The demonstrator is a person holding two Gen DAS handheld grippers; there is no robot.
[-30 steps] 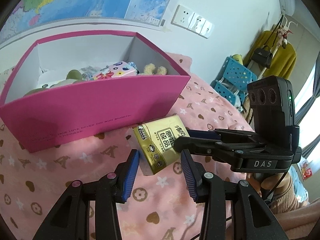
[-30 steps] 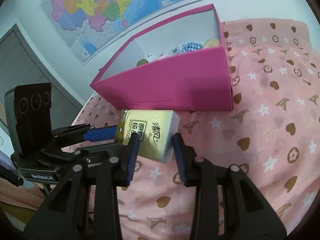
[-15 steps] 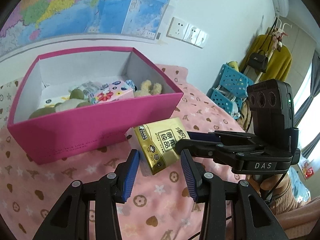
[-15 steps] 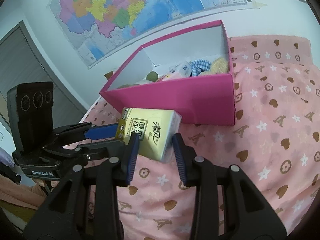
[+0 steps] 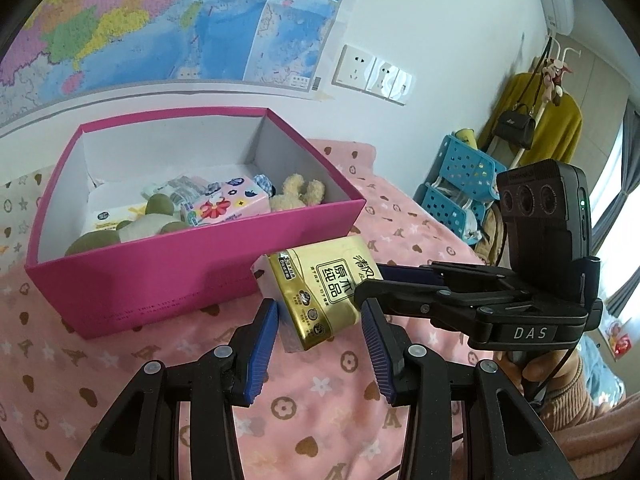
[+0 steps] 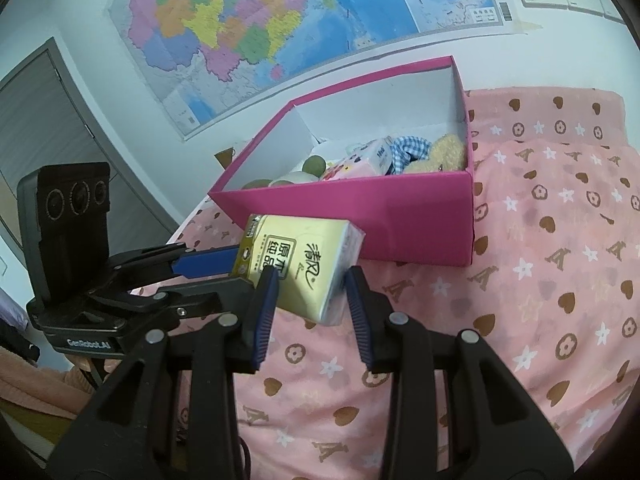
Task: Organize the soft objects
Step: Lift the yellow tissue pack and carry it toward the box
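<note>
A yellow tissue pack (image 5: 320, 300) (image 6: 304, 264) hangs above the pink bedspread (image 5: 100, 360), just in front of the open pink box (image 5: 160, 280) (image 6: 380, 216). My left gripper (image 5: 320, 340) is shut on its near end. My right gripper (image 6: 310, 292) is shut on the pack too, and in the left wrist view it reaches in from the right (image 5: 370, 280). In the right wrist view the left gripper (image 6: 236, 270) comes in from the left. The box holds a floral tissue pack (image 5: 224, 204), a beige plush toy (image 5: 298, 192) and a green-and-white plush (image 5: 156, 216).
The box stands against the wall under a map (image 5: 160, 20). Blue plastic baskets (image 5: 460, 184) and a rack with a yellow garment (image 5: 536, 120) stand off the bed to the right. A hand (image 5: 536, 368) holds the right gripper. A grey door (image 6: 48, 120) is at left.
Both views have tipped so the box sits lower in frame and shows more of its inside. The yellow pack stays gripped the same way by both grippers.
</note>
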